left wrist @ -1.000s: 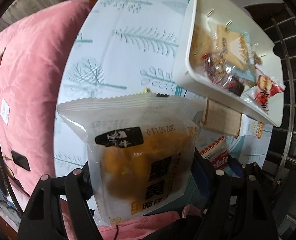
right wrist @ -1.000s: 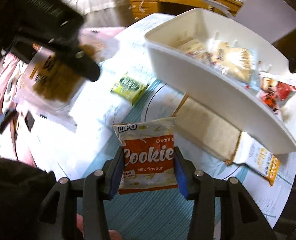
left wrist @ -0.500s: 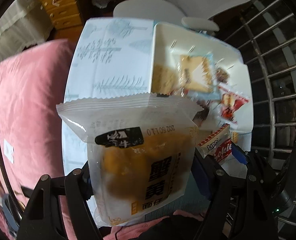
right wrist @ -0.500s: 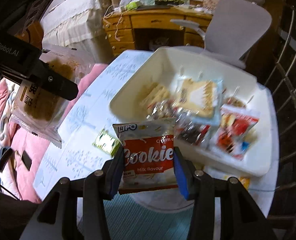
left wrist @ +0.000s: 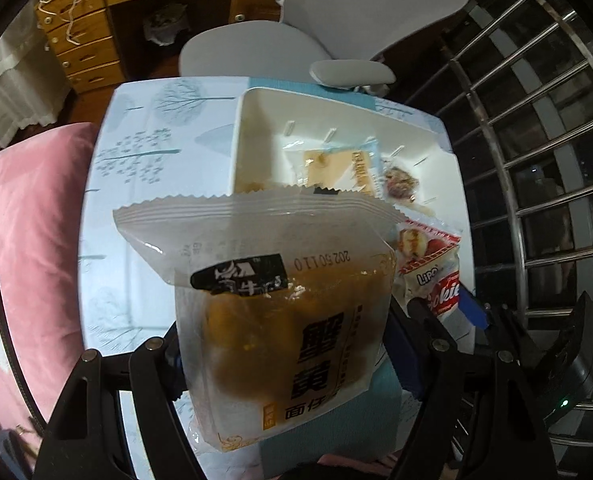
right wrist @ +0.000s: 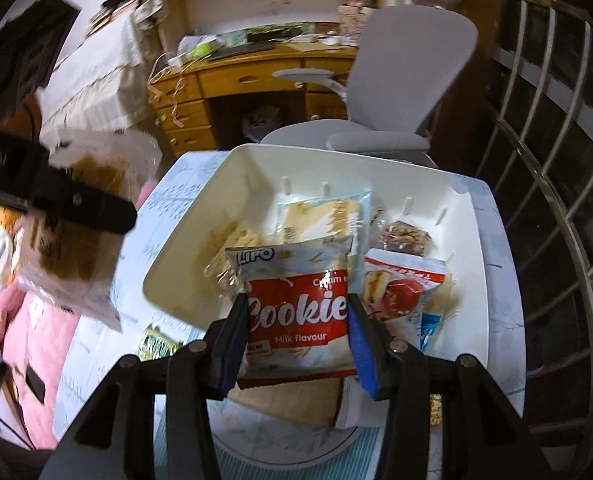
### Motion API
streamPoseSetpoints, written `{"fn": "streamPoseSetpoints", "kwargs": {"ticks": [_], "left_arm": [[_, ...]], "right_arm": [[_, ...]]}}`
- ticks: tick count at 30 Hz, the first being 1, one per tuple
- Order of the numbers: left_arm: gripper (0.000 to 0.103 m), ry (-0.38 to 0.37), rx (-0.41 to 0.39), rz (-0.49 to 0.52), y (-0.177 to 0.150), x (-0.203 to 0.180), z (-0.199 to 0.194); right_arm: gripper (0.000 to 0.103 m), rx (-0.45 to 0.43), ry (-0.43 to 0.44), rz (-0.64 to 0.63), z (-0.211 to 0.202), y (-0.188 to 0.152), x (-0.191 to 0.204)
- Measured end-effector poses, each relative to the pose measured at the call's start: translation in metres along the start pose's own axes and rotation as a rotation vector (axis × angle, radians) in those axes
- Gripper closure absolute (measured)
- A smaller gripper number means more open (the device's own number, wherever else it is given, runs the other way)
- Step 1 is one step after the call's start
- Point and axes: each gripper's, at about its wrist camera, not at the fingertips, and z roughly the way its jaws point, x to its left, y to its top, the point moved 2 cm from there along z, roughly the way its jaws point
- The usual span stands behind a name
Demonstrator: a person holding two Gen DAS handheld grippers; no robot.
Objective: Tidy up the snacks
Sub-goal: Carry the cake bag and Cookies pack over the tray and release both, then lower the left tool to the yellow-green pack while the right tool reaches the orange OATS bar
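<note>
My left gripper [left wrist: 284, 344] is shut on a clear snack bag [left wrist: 272, 304] with orange pieces and black Chinese lettering, held upright above the table near the white bin [left wrist: 252, 120]. My right gripper [right wrist: 296, 324] is shut on a red and white cookie packet [right wrist: 296, 304], held over the near side of the white bin [right wrist: 184, 248]. In the bin lie a pale cracker pack [right wrist: 320, 216], a dark wrapped sweet [right wrist: 406, 236] and a red and white pack [right wrist: 400, 284]. In the right wrist view the left gripper and its bag [right wrist: 76, 240] hang at the left.
The table carries a pale blue cloth with tree prints [left wrist: 144, 148]. A green sachet [right wrist: 156, 344] and a flat beige pack [right wrist: 296, 400] lie in front of the bin. A pink cushion [left wrist: 20, 240] lies left, a grey chair [left wrist: 336, 32] behind, metal bars [left wrist: 536, 160] right.
Both grippers have risen and swung toward the bin with their packs. The cookie packet, earlier over the table in front of the bin, now hangs over the bin's contents.
</note>
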Motion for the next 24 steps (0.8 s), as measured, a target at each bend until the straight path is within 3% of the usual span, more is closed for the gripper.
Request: {"fn": "streamPoseSetpoints", "kwargs": {"ticks": [5, 9, 11, 14, 24], "left_arm": [[0.027, -0.083, -0.052, 0.010, 0.008, -0.007, 0.020], [0.025, -0.098, -0.083, 0.045, 0.011, -0.014, 0.032], [0.023, -0.100, -0.093, 0.066, 0.010, -0.019, 0.033], [0.018, -0.105, -0.131, 0.090, 0.009, -0.024, 0.025], [0.017, -0.106, -0.185, 0.096, -0.012, -0.006, -0.002]], "right_arm": [[0.055, 0.004, 0.000, 0.092, 0.010, 0.000, -0.017], [0.055, 0.014, 0.009, 0.185, 0.017, 0.000, -0.032], [0.049, 0.021, 0.002, 0.224, 0.020, 0.000, -0.037], [0.041, 0.022, 0.009, 0.263, 0.020, -0.002, -0.043], [0.040, 0.048, 0.022, 0.392, -0.001, -0.016, -0.058]]}}
